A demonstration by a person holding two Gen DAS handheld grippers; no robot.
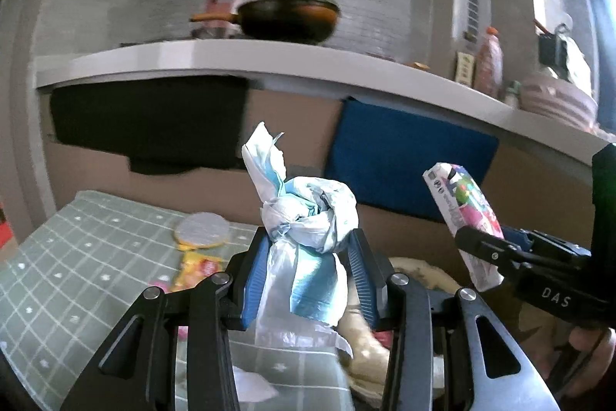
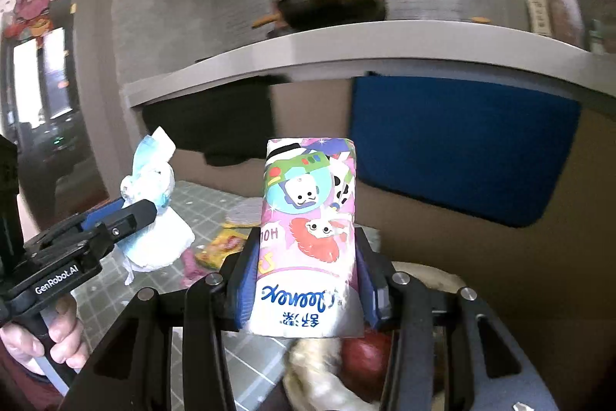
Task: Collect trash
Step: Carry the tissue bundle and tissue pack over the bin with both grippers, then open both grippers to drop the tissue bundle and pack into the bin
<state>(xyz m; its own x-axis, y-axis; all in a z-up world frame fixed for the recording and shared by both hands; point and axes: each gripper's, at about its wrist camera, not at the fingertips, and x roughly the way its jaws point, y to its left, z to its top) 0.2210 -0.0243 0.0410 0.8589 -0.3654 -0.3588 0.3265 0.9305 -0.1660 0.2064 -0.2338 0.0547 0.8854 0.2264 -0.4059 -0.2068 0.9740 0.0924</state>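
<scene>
My left gripper [image 1: 308, 245] is shut on a knotted white and blue plastic bag [image 1: 308, 218] and holds it up above the table; it also shows at the left of the right wrist view [image 2: 154, 218]. My right gripper [image 2: 306, 249] is shut on a colourful cartoon-printed tissue pack [image 2: 308, 230], held upright in the air. That pack also shows at the right of the left wrist view [image 1: 466, 214]. On the green checked tablecloth [image 1: 77, 257] lie a yellow wrapper [image 1: 196, 266], a pink wrapper [image 2: 190, 266] and a round grey lid [image 1: 202, 230].
A pale round basket [image 2: 323, 376] with a red apple [image 2: 362, 357] sits below the right gripper. Behind is a grey counter [image 1: 231, 58] with a dark pan [image 1: 285, 18], bottles and bowls. Black and blue cloths [image 1: 408, 156] hang under it.
</scene>
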